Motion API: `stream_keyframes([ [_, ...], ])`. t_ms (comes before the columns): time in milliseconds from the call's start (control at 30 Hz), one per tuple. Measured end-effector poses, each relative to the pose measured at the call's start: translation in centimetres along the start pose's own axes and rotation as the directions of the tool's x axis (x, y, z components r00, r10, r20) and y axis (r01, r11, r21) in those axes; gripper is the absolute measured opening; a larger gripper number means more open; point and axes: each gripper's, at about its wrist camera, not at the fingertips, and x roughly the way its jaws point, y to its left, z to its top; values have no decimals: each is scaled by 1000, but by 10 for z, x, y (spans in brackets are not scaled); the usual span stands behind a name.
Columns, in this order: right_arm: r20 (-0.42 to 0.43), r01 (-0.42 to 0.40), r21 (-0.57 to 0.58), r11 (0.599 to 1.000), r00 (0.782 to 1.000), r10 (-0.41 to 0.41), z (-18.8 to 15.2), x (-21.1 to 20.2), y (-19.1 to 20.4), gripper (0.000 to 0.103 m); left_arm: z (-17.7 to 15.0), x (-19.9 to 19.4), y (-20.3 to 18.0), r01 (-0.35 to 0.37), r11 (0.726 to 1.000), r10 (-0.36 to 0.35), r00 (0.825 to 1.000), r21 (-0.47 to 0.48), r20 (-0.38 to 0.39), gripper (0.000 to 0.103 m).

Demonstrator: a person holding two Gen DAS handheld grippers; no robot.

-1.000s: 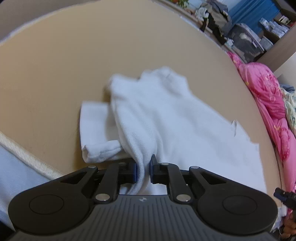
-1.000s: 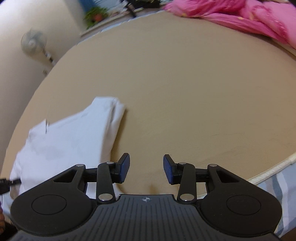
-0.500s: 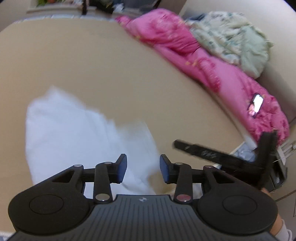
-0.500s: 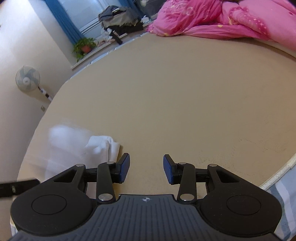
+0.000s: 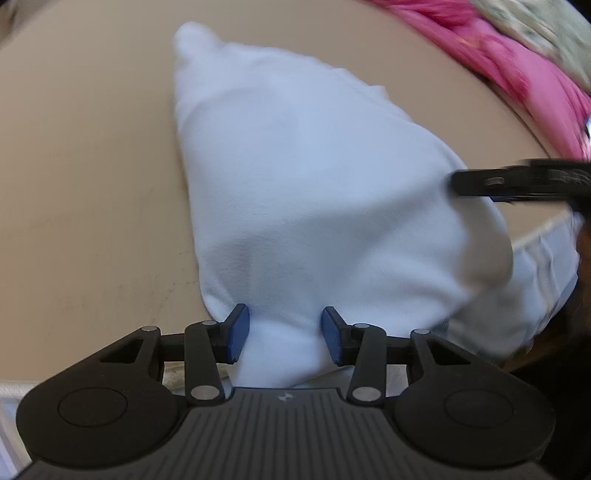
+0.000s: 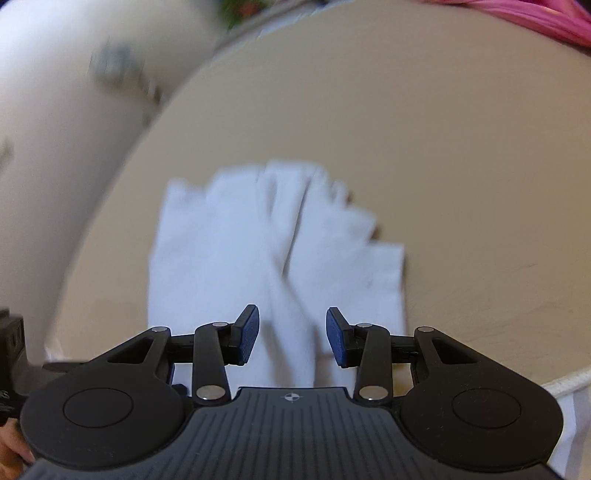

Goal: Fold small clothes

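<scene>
A small white garment (image 5: pixel 314 177) lies on the tan bed cover (image 5: pixel 81 155), narrowing toward the far end. My left gripper (image 5: pixel 283 338) hovers at its near end. Its jaws are opening, with a hump of white cloth in the gap and the pads not pressing it. The right gripper's black finger (image 5: pixel 517 181) reaches in blurred over the garment's right side. In the right wrist view the garment (image 6: pixel 258 236) shows its flaps folded inward, and my right gripper (image 6: pixel 292 334) stands open just above its near part, holding nothing.
A pink quilt (image 5: pixel 498 48) and a pale flowered blanket (image 5: pixel 546 22) lie at the far right. The bed's piped edge (image 6: pixel 565 380) runs close on the right. A pale wall (image 6: pixel 55 129) stands at the left. Both views are motion-blurred.
My left gripper let go of the white fold, opened its jaws and swung across to the garment's near end. My right gripper moved from bare bed cover to over the garment.
</scene>
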Motion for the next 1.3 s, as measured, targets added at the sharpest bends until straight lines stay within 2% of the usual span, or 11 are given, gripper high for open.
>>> stream_keyframes([
  [133,-22,58,-124,991,998,-62,-12,6,17,7,9,-17,10,40,999,-40,999,23,-22,49],
  [233,13,-13,-104,994,1000,14,-17,-15,10,6,21,-40,29,19,997,-22,999,74,34,50],
  [300,14,27,-73,997,1000,-26,-22,-20,0,6,33,-52,48,20,996,-26,997,85,72,53],
  [467,-26,22,-74,997,999,-24,-31,-21,-8,11,80,-56,92,35,998,-42,987,49,155,60],
  [600,108,-8,67,998,994,1,-20,-41,-22,33,92,-34,128,124,990,-107,972,-71,207,60],
  [767,215,-40,218,975,977,-8,7,-27,-33,36,99,-19,151,139,963,-96,977,-230,190,60],
  [1067,112,37,216,976,992,-63,60,59,-16,43,114,3,140,150,968,-114,977,-201,179,60],
  [1100,105,49,207,977,992,-72,63,67,-14,33,111,6,138,159,967,-124,976,-197,179,60],
  [1133,118,49,197,979,990,-73,65,69,-11,8,108,6,139,171,965,-136,974,-197,180,60],
  [1267,367,-46,212,976,929,-36,69,28,-11,1,110,16,139,206,956,-171,970,-211,173,65],
  [1300,374,-4,226,974,924,-83,68,25,-15,1,111,18,137,206,955,-171,971,-212,170,65],
])
